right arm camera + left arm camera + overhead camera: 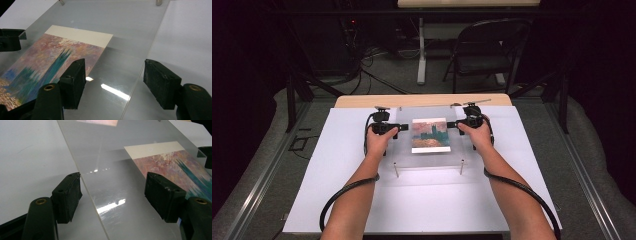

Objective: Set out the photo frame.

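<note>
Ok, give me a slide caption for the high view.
Two hand-held grippers, left and right, open at opposite edges of a clear acrylic sheet covering a colourful painted print.

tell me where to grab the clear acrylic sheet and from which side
Probably by its two short side edges, one gripper from each side, coming in level. The clear acrylic sheet lies flat over the picture, so only its thin edges offer a hold. The left gripper and the right gripper each already straddle an edge with jaws open; one jaw over and one under would clamp it.

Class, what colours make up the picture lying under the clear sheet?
The picture is pink and mauve with teal-blue towers, orange-gold at the bottom and a cream border; the right gripper view shows it best.
</note>
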The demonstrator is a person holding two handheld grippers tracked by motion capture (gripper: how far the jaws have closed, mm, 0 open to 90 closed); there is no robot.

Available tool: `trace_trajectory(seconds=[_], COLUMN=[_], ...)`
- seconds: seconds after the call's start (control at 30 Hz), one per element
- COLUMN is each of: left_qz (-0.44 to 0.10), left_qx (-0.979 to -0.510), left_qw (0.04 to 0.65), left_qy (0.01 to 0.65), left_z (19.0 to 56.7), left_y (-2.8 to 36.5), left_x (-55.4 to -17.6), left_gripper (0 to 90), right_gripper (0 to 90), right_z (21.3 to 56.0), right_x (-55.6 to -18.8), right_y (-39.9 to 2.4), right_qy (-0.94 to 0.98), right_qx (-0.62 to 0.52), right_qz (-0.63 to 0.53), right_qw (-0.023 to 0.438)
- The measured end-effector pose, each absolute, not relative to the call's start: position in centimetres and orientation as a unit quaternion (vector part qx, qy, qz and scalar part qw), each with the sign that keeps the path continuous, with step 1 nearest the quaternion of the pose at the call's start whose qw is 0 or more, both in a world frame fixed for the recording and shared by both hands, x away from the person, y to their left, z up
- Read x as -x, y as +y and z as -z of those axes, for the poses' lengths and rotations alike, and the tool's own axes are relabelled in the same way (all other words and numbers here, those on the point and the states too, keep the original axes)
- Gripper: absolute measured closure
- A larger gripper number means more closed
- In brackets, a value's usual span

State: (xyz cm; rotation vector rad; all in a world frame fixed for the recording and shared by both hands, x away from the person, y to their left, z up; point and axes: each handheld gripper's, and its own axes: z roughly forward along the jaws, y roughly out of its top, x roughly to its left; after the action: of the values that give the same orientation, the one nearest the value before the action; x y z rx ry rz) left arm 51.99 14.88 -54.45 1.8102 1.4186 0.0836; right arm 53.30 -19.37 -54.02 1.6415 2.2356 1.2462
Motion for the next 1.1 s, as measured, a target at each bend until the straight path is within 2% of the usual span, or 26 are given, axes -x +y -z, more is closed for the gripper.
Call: trace_trajectory(seconds=[0.23, 0.47, 1.1], left_qz=[-0.031, -0.018, -0.002], left_qx=[-0.718, -0.719, -0.713], left_qw=[0.408, 0.404, 0.406], left_qy=[0.564, 0.566, 0.572], left_z=[54.49, 54.58, 54.70], left_y=[14.86, 14.67, 14.54], left_x=[-51.95, -52.19, -52.32], left_gripper=[28.8, 24.0, 24.1], right_gripper=[32.1, 31.4, 28.9], right_z=[54.21, 54.29, 54.73], right_x=[-53.34, -53.37, -53.43], right_y=[-19.51, -19.48, -19.38], right_qy=[0.729, 0.727, 0.715], right_qx=[-0.544, -0.546, -0.556], right_qz=[-0.413, -0.415, -0.424], right_qw=[0.040, 0.038, 0.012])
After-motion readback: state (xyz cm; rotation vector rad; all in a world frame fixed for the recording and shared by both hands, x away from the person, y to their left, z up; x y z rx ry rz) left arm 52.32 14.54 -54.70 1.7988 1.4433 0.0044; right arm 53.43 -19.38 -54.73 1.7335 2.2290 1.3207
